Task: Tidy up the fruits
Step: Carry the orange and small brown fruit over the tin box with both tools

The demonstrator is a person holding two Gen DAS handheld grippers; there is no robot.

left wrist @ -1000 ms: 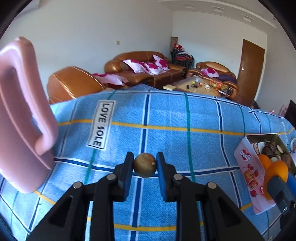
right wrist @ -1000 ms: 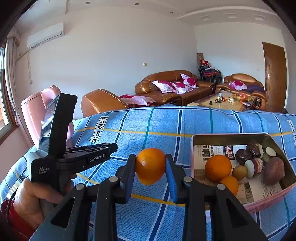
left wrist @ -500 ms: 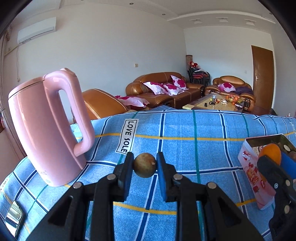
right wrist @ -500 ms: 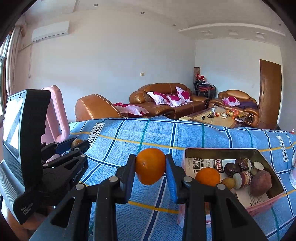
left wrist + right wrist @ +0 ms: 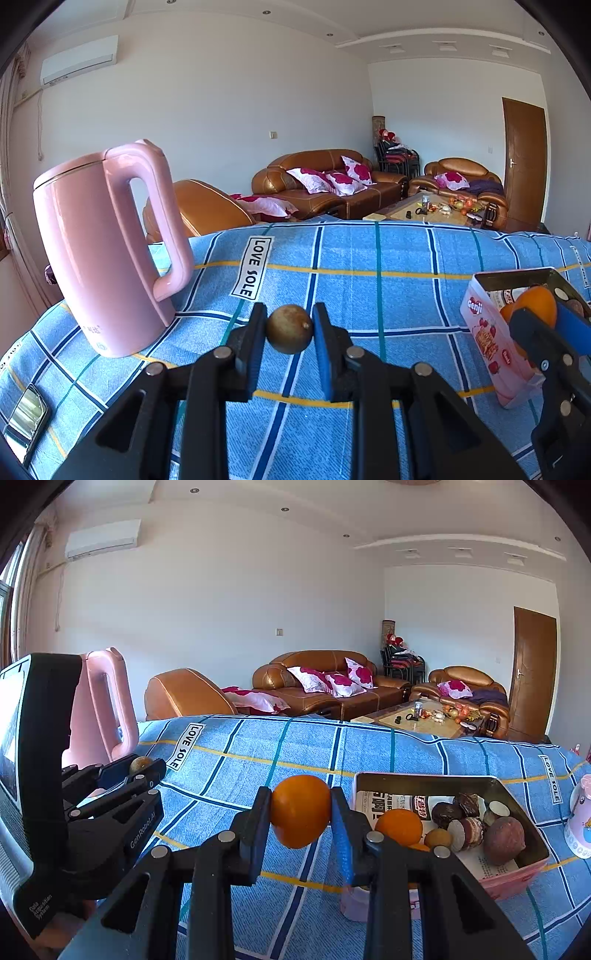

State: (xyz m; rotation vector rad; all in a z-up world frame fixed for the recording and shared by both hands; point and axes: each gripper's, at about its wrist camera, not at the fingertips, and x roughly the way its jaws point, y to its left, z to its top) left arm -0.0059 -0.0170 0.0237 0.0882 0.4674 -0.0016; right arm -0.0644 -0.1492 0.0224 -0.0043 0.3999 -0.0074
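Left gripper (image 5: 289, 329) jaws pinch a brown fruit (image 5: 289, 328), right gripper (image 5: 300, 811) jaws an orange (image 5: 300, 811), over "LOVE SOLE" cloth (image 5: 369, 280).

Bright daylight throughout, entering from a window (image 5: 7, 602) at nine o'clock. Sharp and evenly exposed at centre, no motion blur. Strong fisheye bending of walls and ceiling toward the edges; black vignette in all corners. Glossy highlights on pink kettle (image 5: 99, 254). Faint soft shadows on blue checked cloth (image 5: 369, 273)
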